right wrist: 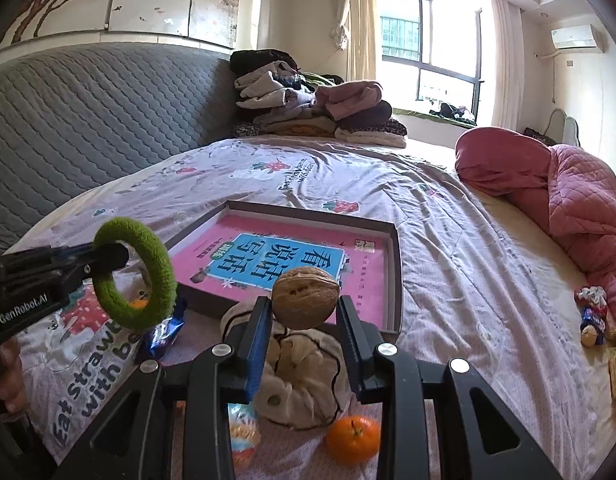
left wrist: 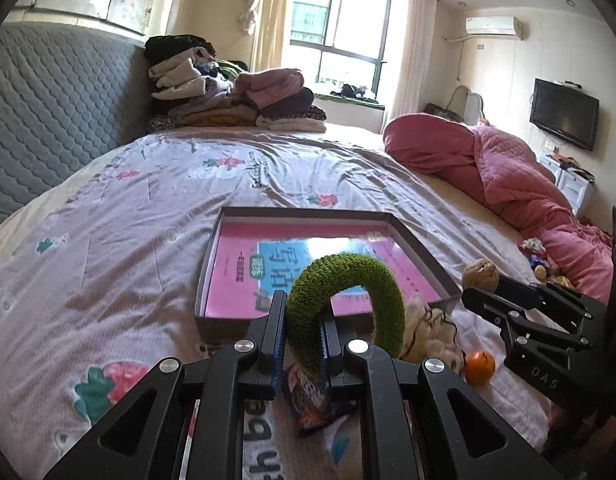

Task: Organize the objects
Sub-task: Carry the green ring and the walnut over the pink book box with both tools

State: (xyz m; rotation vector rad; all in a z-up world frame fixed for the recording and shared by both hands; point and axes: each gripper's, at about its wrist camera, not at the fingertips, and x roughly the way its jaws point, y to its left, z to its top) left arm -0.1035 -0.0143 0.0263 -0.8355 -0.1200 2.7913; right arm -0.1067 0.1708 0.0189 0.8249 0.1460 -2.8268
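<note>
Bedsheet (right wrist: 447, 240): printed "Eat straw… with be…".
Shallow box (right wrist: 395, 264): centre landmark, already holding a pink workbook (right wrist: 212, 256), seemingly the collecting tray.
Left gripper (left wrist: 304, 334), marked "GenRobot.AI": clamped on green ring (left wrist: 347, 280), raised at the box's near edge.
Right gripper (right wrist: 304, 320): clamped on walnut (right wrist: 306, 298), likewise.
Orange (right wrist: 353, 438): before the box.

In my left tongs a fuzzy green ring (left wrist: 343, 300), upright; in my right a brown walnut (right wrist: 306, 297), both held above the near edge of my shallow open box (right wrist: 395, 276) containing a pink book (right wrist: 284, 260).
</note>
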